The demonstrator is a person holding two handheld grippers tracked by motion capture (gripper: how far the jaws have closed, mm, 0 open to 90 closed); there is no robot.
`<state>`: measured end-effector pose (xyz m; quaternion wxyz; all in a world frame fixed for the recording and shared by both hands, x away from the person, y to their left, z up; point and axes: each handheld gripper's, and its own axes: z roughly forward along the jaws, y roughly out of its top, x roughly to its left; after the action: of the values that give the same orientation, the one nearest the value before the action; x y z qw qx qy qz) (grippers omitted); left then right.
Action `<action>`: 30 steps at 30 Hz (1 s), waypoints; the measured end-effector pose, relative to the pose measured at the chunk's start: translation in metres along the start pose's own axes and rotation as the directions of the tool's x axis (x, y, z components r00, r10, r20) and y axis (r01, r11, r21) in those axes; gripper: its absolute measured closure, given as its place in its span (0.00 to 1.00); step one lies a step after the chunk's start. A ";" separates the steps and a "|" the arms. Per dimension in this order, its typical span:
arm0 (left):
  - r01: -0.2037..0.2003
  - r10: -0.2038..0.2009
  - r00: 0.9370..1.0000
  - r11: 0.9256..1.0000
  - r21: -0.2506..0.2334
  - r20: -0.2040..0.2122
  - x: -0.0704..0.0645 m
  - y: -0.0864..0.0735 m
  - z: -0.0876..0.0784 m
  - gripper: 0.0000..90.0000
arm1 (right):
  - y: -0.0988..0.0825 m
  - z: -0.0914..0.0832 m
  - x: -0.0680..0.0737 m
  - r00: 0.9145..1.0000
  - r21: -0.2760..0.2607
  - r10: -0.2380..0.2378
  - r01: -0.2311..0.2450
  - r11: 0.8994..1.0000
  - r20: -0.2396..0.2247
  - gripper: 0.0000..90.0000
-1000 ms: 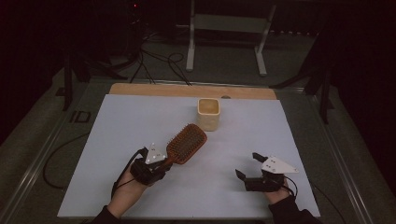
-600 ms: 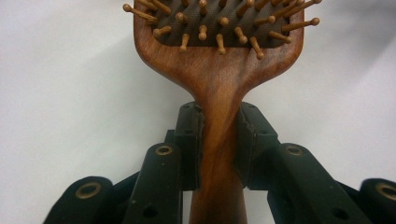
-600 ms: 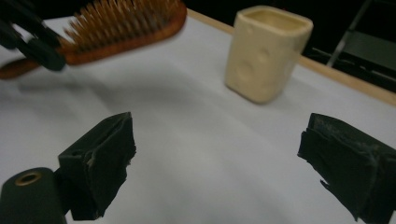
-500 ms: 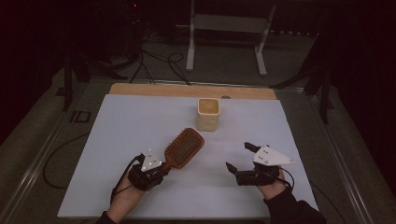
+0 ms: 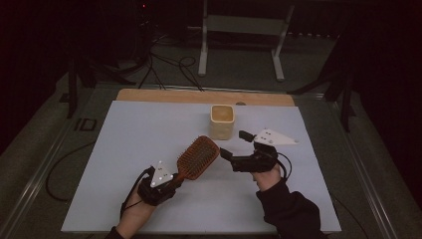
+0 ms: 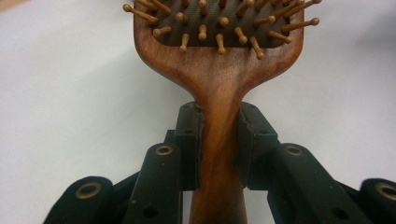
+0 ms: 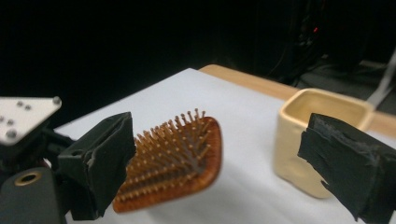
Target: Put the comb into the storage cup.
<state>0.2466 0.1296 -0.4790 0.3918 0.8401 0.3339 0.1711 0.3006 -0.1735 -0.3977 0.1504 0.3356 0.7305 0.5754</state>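
A wooden paddle hairbrush (image 5: 198,157) with a bristled head is held by its handle in my left gripper (image 5: 166,180) at the near left of the white table. In the left gripper view, both black pads (image 6: 189,140) press on the brush handle (image 6: 219,135), with the head (image 6: 219,60) just beyond them. My right gripper (image 5: 233,143) hovers open just right of the brush head, jaws pointing left. In the right gripper view, its jaws stand wide apart (image 7: 224,172), with the brush head (image 7: 173,158) by the left jaw and the cup (image 7: 303,135) by the right one.
A cream square cup (image 5: 222,121) stands upright behind the brush head, near the table's (image 5: 124,144) far middle. A wooden strip (image 5: 199,96) runs along the far edge. Cables and a metal stand (image 5: 239,30) lie on the dark floor beyond.
My right gripper has moved left and upward, from the near right of the table to beside the brush head. The left gripper and the brush have stayed in place.
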 end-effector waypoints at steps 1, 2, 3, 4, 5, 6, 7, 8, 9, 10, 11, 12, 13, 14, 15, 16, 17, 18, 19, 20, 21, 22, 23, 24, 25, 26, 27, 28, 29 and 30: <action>-0.007 0.007 1.000 1.000 -0.001 -0.005 -0.001 0.000 -0.001 0.81 | -0.001 0.005 -0.001 1.000 0.004 0.023 -0.023 1.000 -0.004 0.10; -0.011 0.010 1.000 1.000 -0.007 -0.011 -0.002 0.000 -0.001 0.81 | -0.002 0.010 -0.002 0.999 0.014 0.043 -0.043 0.999 -0.004 0.10; -0.012 0.012 1.000 1.000 -0.004 -0.003 -0.002 0.001 -0.001 0.81 | -0.003 0.015 -0.003 0.998 0.017 0.065 -0.064 0.998 -0.008 0.10; -0.023 0.023 1.000 1.000 -0.003 -0.006 -0.003 0.001 -0.001 0.81 | -0.003 0.019 -0.004 0.996 0.020 0.086 -0.086 0.996 -0.013 0.10; -0.024 0.024 1.000 1.000 -0.009 -0.012 -0.004 0.001 -0.001 0.81 | -0.004 0.023 -0.005 0.994 0.022 0.111 -0.110 0.994 -0.023 0.10; -0.016 0.016 1.000 1.000 -0.009 0.000 -0.003 0.001 0.000 0.81 | -0.006 0.027 -0.006 0.990 0.023 0.137 -0.137 0.990 -0.041 0.10; -0.024 0.024 1.000 1.000 -0.004 0.000 -0.003 0.001 0.000 0.81 | -0.007 0.031 -0.006 0.985 0.025 0.164 -0.163 0.986 -0.046 0.10; -0.028 0.028 1.000 1.000 -0.005 -0.006 -0.004 0.001 0.000 0.81 | -0.008 0.034 -0.007 0.978 0.028 0.198 -0.196 0.980 -0.065 0.10; -0.021 0.021 1.000 1.000 -0.006 0.003 -0.003 0.001 0.000 0.81 | -0.010 0.037 -0.008 0.970 0.032 0.225 -0.223 0.974 -0.087 0.10; -0.019 0.019 1.000 1.000 -0.008 0.001 -0.003 0.001 0.000 0.81 | -0.012 0.040 -0.008 0.964 0.034 0.248 -0.245 0.969 -0.100 0.10; -0.025 0.025 1.000 1.000 -0.009 -0.008 -0.003 0.000 0.000 0.81 | -0.013 0.043 -0.010 0.956 0.040 0.272 -0.269 0.962 -0.110 0.10; -0.020 0.020 1.000 1.000 -0.010 -0.001 -0.002 0.000 0.000 0.81 | -0.015 0.045 -0.011 0.950 0.047 0.292 -0.289 0.956 -0.106 0.10; -0.016 0.016 1.000 1.000 -0.012 0.005 -0.002 0.000 0.000 0.81 | -0.017 0.047 -0.012 0.945 0.054 0.311 -0.306 0.950 -0.101 0.10; -0.021 0.021 1.000 1.000 -0.018 -0.006 -0.002 0.000 -0.001 0.81 | -0.019 0.049 -0.013 0.938 0.061 0.330 -0.325 0.944 -0.105 0.10; -0.020 0.020 1.000 1.000 -0.023 -0.008 -0.002 0.001 -0.001 0.81 | -0.021 0.051 -0.014 0.930 0.067 0.353 -0.348 0.935 -0.102 0.10; -0.016 0.016 1.000 1.000 -0.020 0.000 -0.002 0.001 -0.002 0.81 | -0.023 0.053 -0.015 0.921 0.077 0.374 -0.367 0.927 -0.110 0.10; -0.019 0.019 1.000 0.999 -0.027 -0.009 -0.002 0.001 -0.002 0.81 | -0.026 0.055 -0.016 0.908 0.085 0.399 -0.391 0.916 -0.130 0.10; -0.015 0.015 1.000 1.000 -0.027 -0.006 -0.002 0.002 -0.002 0.81 | -0.028 0.057 -0.016 0.892 0.094 0.429 -0.419 0.903 -0.142 0.10; -0.016 0.016 1.000 1.000 -0.023 -0.002 -0.001 0.002 -0.002 0.81 | -0.031 0.058 -0.016 0.879 0.106 0.451 -0.439 0.892 -0.153 0.10; -0.019 0.019 1.000 0.999 -0.027 -0.009 -0.002 0.001 -0.001 0.81 | -0.032 0.060 -0.015 0.862 0.121 0.475 -0.460 0.880 -0.178 0.10; -0.012 0.012 1.000 1.000 -0.028 -0.003 -0.002 0.001 -0.001 0.81 | -0.034 0.062 -0.015 0.851 0.128 0.492 -0.476 0.870 -0.185 0.10; -0.011 0.011 1.000 1.000 -0.025 -0.001 -0.001 0.001 0.000 0.81 | -0.035 0.063 -0.014 0.837 0.133 0.508 -0.491 0.861 -0.202 0.10; -0.017 0.017 1.000 1.000 -0.024 -0.008 -0.002 0.001 0.000 0.81 | -0.037 0.065 -0.014 0.822 0.143 0.525 -0.505 0.851 -0.219 0.10; -0.014 0.014 1.000 1.000 -0.025 -0.004 -0.002 0.001 0.000 0.81 | -0.038 0.066 -0.013 0.810 0.150 0.542 -0.521 0.840 -0.223 0.10; -0.014 0.014 1.000 0.999 -0.028 -0.003 -0.002 0.001 0.000 0.81 | -0.039 0.068 -0.012 0.800 0.156 0.555 -0.532 0.832 -0.228 0.10; -0.015 0.015 1.000 0.999 -0.029 -0.005 -0.002 0.001 -0.001 0.81 | -0.041 0.070 -0.012 0.786 0.173 0.569 -0.542 0.822 -0.240 0.11; -0.017 0.017 1.000 0.999 -0.033 -0.009 -0.003 0.002 -0.001 0.81 | -0.042 0.071 -0.011 0.778 0.180 0.578 -0.549 0.816 -0.246 0.14; -0.012 0.012 1.000 0.999 -0.037 -0.008 -0.003 0.002 -0.002 0.81 | -0.043 0.072 -0.010 0.776 0.187 0.581 -0.550 0.814 -0.245 0.15; -0.012 0.012 1.000 0.999 -0.037 -0.004 -0.003 0.002 -0.002 0.81 | -0.045 0.074 -0.009 0.769 0.199 0.587 -0.552 0.810 -0.255 0.18; -0.019 0.019 1.000 0.999 -0.036 -0.008 -0.003 0.002 -0.002 0.81 | -0.046 0.075 -0.008 0.761 0.201 0.594 -0.560 0.804 -0.259 0.22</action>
<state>0.2442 0.1279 -0.4761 0.4039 0.8353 0.3243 0.1842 0.3370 -0.1285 -0.4645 -0.1694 0.4576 0.6365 0.5973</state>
